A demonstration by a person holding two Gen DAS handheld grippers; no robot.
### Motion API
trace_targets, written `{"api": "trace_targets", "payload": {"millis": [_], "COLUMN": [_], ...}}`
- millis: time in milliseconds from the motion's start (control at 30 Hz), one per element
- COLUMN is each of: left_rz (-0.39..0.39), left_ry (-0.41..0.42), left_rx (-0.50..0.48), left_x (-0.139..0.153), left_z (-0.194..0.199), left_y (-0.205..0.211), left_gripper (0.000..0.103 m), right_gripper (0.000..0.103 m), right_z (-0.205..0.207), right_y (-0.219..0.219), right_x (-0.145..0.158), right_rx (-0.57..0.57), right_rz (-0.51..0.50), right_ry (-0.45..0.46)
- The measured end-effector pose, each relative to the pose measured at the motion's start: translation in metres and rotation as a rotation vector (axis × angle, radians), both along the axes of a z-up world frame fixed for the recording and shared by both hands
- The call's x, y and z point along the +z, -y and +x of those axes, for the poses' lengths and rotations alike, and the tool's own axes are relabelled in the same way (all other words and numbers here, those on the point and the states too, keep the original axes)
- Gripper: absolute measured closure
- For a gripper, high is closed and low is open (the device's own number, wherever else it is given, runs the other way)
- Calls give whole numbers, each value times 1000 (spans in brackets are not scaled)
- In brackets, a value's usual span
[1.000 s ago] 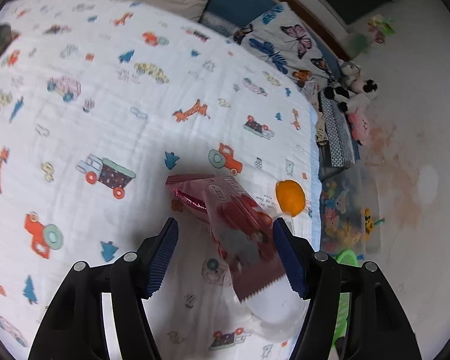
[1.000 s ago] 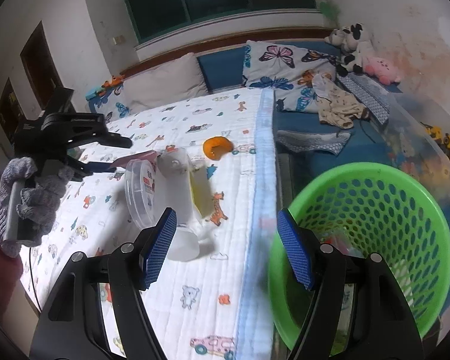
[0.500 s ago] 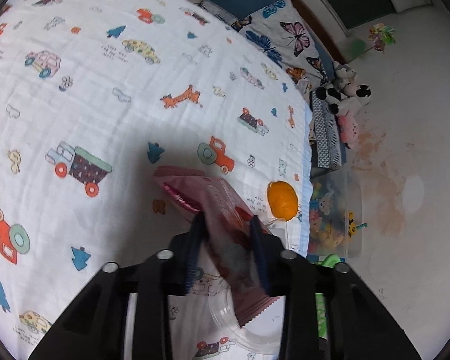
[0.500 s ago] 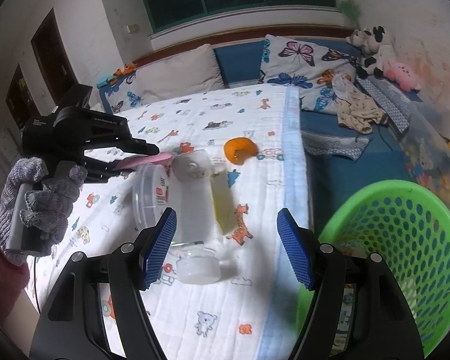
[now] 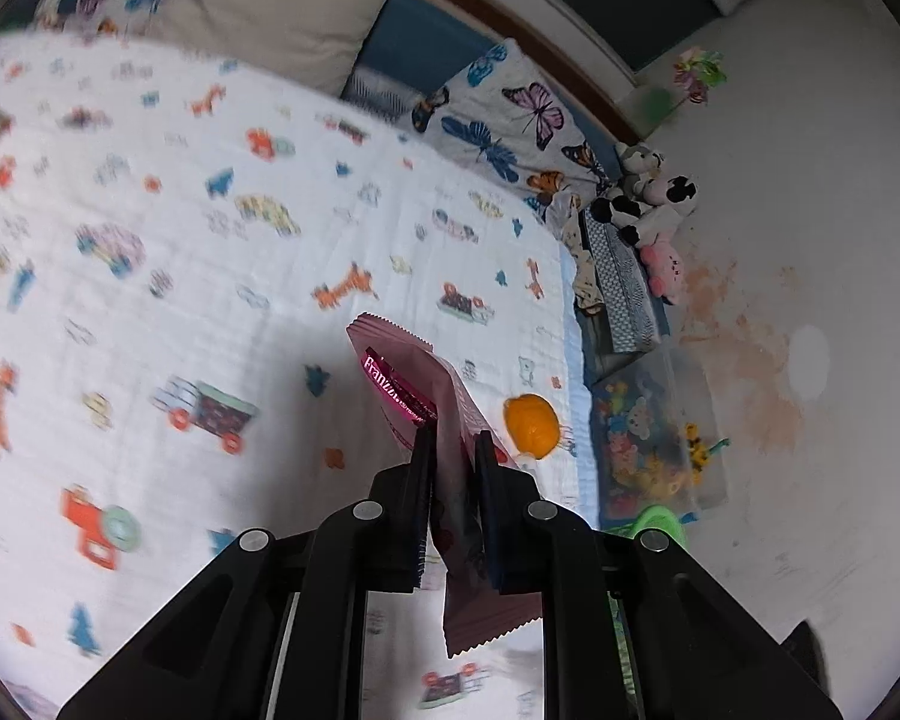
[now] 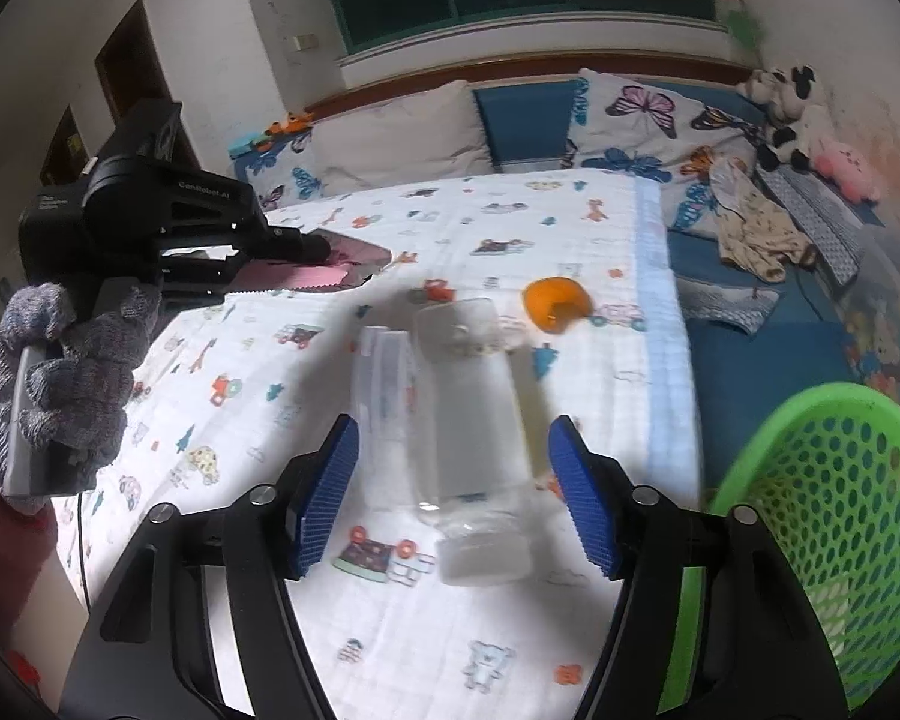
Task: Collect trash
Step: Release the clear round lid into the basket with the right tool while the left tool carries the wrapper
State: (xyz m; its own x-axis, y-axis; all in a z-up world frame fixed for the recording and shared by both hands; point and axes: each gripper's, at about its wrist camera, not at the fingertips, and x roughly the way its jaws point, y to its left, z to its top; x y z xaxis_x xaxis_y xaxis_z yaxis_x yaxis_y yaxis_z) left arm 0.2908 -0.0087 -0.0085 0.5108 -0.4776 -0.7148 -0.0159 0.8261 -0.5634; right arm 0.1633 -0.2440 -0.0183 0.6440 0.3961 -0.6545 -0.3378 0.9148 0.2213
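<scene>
Pinching a pink snack wrapper (image 5: pixel 450 420) flat between its pads, the left gripper (image 5: pixel 453 468) is closed tight on it, and the wrapper sticks out past the fingertips at the far end and hangs below the jaws at the near end, clear of the bed sheet (image 5: pixel 180 300). From the right wrist view the same wrapper (image 6: pixel 336 264) shows as a pink sheet held out over the sheet (image 6: pixel 510 222) by the left gripper (image 6: pixel 318 249), which a hand (image 6: pixel 66 372) in a grey knitted glove carries. The right gripper (image 6: pixel 453 492) is partly open with its jaws closing; a clear plastic bottle (image 6: pixel 468 420) lies on its side on the sheet between the two blue pads, its cap end nearest the camera, and the pads do not press on it. Just beside the bottle, on its left, lies a clear plastic tub (image 6: pixel 384 384), blurred. An orange peel (image 6: pixel 555 303) lies farther off, near the bed's right edge; the left wrist view shows it (image 5: pixel 531 423) just right of the wrapper. A green basket (image 6: pixel 822 528) stands beside the bed at lower right, well apart from the wrapper and near the right gripper.
</scene>
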Motion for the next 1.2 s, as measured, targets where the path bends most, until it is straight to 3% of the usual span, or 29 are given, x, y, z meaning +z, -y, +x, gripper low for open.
{"api": "trace_targets", "payload": {"millis": [267,500,900,1200], "left_rz": [134,206,237,248], "left_ry": [97,152,199,241], "left_rx": [-24,-62,-121,-204], "left_x": [20,27,40,52], "left_z": [-25,-47,-81,-108], "left_y": [-16,-16,6,47], "left_gripper": [88,88,88,88], "right_gripper": [57,84,87,87], "right_z": [14,10,-33,-72], "right_y": [-30,-38,-19,20], "right_x": [-11,-11,13,27], "right_rx": [14,11,-5,-79], "right_rz": [-35,-42,4,6], "right_ry": [-10,-5,15,50]}}
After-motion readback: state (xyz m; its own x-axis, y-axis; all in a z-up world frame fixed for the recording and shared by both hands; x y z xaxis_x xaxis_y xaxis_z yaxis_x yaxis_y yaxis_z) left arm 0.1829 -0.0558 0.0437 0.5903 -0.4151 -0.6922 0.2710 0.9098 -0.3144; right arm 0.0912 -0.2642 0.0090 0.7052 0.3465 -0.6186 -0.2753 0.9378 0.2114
